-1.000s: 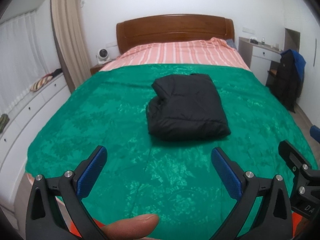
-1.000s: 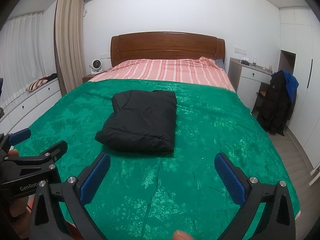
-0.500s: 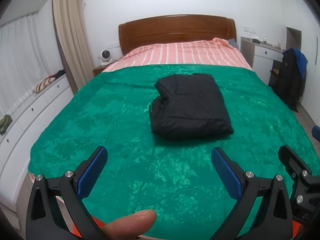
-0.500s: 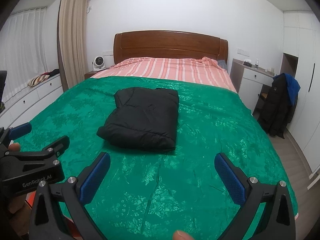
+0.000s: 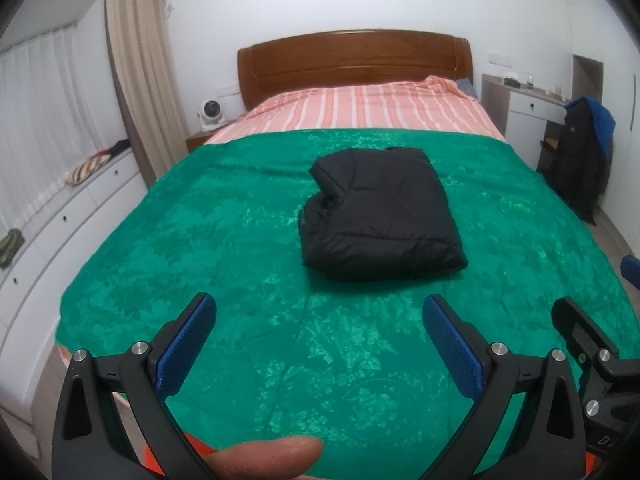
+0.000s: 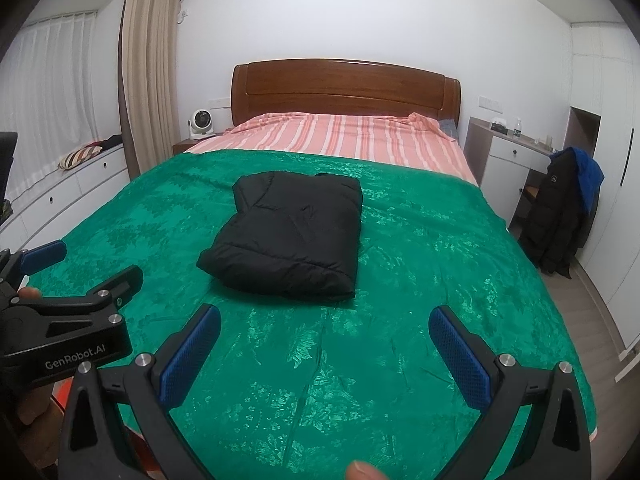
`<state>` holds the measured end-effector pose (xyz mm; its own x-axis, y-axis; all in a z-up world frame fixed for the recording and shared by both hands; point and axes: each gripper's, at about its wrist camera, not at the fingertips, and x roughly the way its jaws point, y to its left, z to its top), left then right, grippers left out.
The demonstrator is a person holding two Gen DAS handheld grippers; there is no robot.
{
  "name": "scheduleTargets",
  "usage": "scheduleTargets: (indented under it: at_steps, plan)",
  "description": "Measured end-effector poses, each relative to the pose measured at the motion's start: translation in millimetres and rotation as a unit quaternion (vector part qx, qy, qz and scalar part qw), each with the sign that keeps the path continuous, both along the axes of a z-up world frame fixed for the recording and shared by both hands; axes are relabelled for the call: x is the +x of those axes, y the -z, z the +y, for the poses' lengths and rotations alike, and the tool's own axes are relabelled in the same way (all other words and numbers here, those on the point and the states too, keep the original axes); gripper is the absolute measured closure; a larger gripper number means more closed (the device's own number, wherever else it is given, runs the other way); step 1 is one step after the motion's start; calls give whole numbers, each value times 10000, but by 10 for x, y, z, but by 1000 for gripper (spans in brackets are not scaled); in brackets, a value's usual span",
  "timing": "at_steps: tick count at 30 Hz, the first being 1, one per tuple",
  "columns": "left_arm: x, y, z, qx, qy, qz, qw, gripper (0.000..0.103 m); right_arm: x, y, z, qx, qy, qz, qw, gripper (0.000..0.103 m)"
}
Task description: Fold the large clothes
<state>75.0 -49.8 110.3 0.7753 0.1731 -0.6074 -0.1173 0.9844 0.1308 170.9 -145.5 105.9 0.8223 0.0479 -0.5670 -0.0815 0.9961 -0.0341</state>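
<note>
— green bedspread (image 6: 400,360), folded black jacket (image 6: 288,236) mid-bed?
— yes, ahead of both spread-open, empty tools; long axis toward the headboard (image 6: 344,92), nearer the left gripper (image 5: 316,320) than the right gripper (image 6: 324,328), i'd judge.

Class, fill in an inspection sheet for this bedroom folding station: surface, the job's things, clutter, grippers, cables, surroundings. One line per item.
Surface: green bedspread over the bed, lying mostly flat with slight creases; striped pink sheet exposed at the head.
Job's things: black jacket folded into a compact bundle, lying mid-bed.
Clutter: nothing seen on the bedspread besides the jacket.
Grippers: left gripper open, holding nothing; right gripper open, holding nothing; both near the foot of the bed, apart from the jacket.
Cables: nothing seen.
Surroundings: wooden headboard, small white fan, dark coat on a chair, beige curtain.
</note>
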Motion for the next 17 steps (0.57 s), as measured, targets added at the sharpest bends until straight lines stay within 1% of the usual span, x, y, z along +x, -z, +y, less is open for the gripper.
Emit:
scheduleTargets:
  at_steps: [10, 15, 17]
  plan:
    - [-9, 27, -8, -52, 13, -28, 10000, 0, 12, -2, -1, -13, 6, 14, 10000, 0]
    - [-18, 22, -35, -12, 27, -108, 9999, 0, 7, 1, 1, -8, 1, 11, 10000, 0]
    - [-35, 14, -60, 79, 35, -175, 9998, 0, -1, 3, 1, 14, 8, 8, 10000, 0]
